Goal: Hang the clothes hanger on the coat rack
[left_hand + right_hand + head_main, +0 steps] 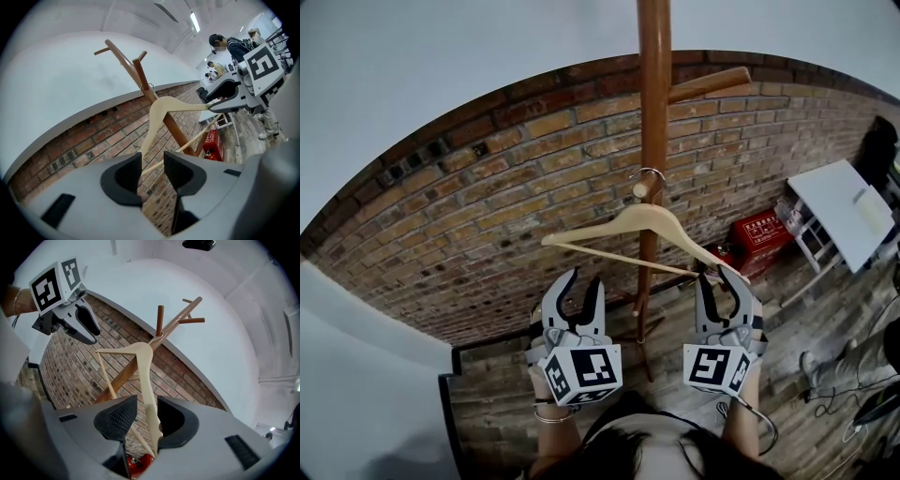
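Nearest the camera, the left tool (152, 159) hangs released, its ribbed black pads apart with nothing between them. The right tool (146, 404) is also spread. The right shoulder tip of the clothes hanger (630, 218) runs through its gap and lies against one pad, clear of the other, so it is cradled rather than clenched. The hanger is pale, smooth, varnished-looking wood: two flat tapering shoulders joined below by a thin round crossbar (619, 256). It is probably light and rigid, so it should swing as one piece from whichever end is held. The finish may be a little slick against rubber. The broad flat shoulder looks the safer place to take hold, since the slender bar could twist or slip. Its thin metal hook (649, 170) appears looped over a short upturned peg (643, 188) of the coat rack (654, 94), a round, dark-stained wooden pole with angled pegs. Behind stands a rough red brick wall (487, 216), and a red box (761, 234) sits on the floor.
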The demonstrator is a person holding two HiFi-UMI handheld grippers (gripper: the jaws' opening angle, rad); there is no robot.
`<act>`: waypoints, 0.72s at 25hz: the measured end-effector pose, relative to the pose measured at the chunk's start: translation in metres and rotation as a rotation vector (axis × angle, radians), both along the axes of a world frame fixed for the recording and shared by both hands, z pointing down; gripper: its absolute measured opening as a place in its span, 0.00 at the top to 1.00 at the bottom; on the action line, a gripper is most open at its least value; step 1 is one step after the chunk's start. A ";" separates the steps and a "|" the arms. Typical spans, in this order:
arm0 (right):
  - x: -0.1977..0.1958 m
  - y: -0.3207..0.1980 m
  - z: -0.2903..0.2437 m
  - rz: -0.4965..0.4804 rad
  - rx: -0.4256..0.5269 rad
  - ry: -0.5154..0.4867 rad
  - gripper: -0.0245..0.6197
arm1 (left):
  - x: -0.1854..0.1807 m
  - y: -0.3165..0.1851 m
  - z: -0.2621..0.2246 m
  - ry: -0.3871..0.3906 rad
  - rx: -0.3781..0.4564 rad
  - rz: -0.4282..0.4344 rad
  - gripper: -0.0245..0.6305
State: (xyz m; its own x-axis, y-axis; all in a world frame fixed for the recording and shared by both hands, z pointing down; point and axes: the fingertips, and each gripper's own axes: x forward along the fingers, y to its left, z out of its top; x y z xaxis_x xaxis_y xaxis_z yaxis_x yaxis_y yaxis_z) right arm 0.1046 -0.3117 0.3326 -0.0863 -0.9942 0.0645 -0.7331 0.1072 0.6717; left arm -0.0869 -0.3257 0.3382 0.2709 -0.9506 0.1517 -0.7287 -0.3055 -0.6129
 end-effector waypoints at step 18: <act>-0.007 0.049 0.008 -0.040 -0.009 -0.086 0.74 | 0.004 0.052 0.008 0.072 -0.012 0.023 0.81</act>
